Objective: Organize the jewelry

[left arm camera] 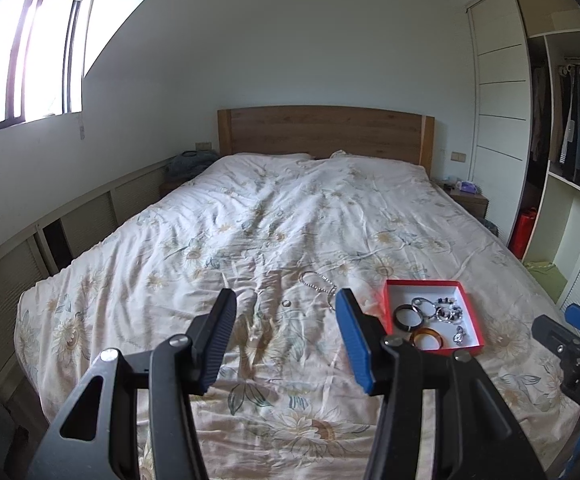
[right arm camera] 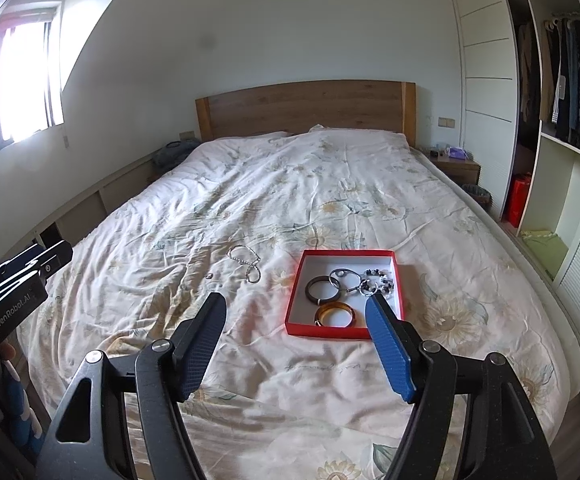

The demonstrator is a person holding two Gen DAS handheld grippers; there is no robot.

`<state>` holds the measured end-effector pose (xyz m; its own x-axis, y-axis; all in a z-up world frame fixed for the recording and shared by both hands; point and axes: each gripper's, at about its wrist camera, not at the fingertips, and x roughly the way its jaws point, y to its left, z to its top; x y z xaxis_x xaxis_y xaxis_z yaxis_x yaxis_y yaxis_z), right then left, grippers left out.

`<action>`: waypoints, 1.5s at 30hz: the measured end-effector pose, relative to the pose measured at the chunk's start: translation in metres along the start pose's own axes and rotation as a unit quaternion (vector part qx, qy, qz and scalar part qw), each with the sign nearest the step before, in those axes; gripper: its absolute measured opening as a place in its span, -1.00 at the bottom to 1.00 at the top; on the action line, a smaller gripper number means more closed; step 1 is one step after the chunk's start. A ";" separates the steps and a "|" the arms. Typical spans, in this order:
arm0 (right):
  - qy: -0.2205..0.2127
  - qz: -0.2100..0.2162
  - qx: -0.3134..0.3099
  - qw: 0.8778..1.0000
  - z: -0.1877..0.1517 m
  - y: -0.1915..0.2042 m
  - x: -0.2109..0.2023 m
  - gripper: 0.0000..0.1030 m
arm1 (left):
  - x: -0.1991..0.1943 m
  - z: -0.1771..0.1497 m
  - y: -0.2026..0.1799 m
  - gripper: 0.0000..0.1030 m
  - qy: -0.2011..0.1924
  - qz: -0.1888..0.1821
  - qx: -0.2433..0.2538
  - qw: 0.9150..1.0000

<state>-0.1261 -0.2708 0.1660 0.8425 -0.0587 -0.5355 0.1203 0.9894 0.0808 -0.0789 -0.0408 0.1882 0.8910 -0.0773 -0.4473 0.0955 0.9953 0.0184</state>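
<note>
A red box (left arm camera: 474,326) (right arm camera: 294,298) with a white inside lies on the bed. It holds a dark bangle (right arm camera: 320,288), an amber bangle (right arm camera: 334,313), silver rings and beaded pieces (right arm camera: 376,283). A silver chain (left arm camera: 318,281) (right arm camera: 247,263) and a small ring (left arm camera: 286,303) (right arm camera: 209,275) lie loose on the cover left of the box. My left gripper (left arm camera: 285,304) is open and empty, held above the ring. My right gripper (right arm camera: 296,306) is open and empty, above the box's near left part.
The bed (right arm camera: 249,184) has a wrinkled floral cover and a wooden headboard (right arm camera: 306,108). An open wardrobe (right arm camera: 554,92) with hanging clothes stands on the right. A nightstand (right arm camera: 456,166) is by the headboard. A window (left arm camera: 21,60) and low wall panels are on the left.
</note>
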 end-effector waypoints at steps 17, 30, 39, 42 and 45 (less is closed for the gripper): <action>0.046 0.008 -0.022 0.999 -0.015 0.018 0.054 0.45 | 0.063 -0.031 0.030 -0.04 0.050 -0.001 -0.028 0.998; 0.097 0.038 -0.025 0.994 -0.024 0.028 0.129 0.44 | 0.148 -0.060 0.080 -0.04 0.143 0.018 -0.059 0.988; 0.139 0.071 -0.044 0.987 -0.008 0.045 0.214 0.30 | 0.235 -0.053 0.065 -0.04 0.173 -0.048 -0.042 0.983; 0.150 0.081 -0.046 0.984 0.001 0.051 0.247 0.27 | 0.269 -0.050 0.052 -0.05 0.178 -0.089 -0.035 0.979; 0.160 0.090 -0.050 0.982 0.012 0.058 0.289 0.23 | 0.314 -0.047 0.042 -0.05 0.191 -0.126 -0.034 0.973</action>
<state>0.1308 -0.2322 0.0255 0.6353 0.1466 -0.7582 -0.0810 0.9891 0.1233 0.1843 -0.0210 0.0062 0.6124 -0.3055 -0.7291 0.2489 0.9499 -0.1890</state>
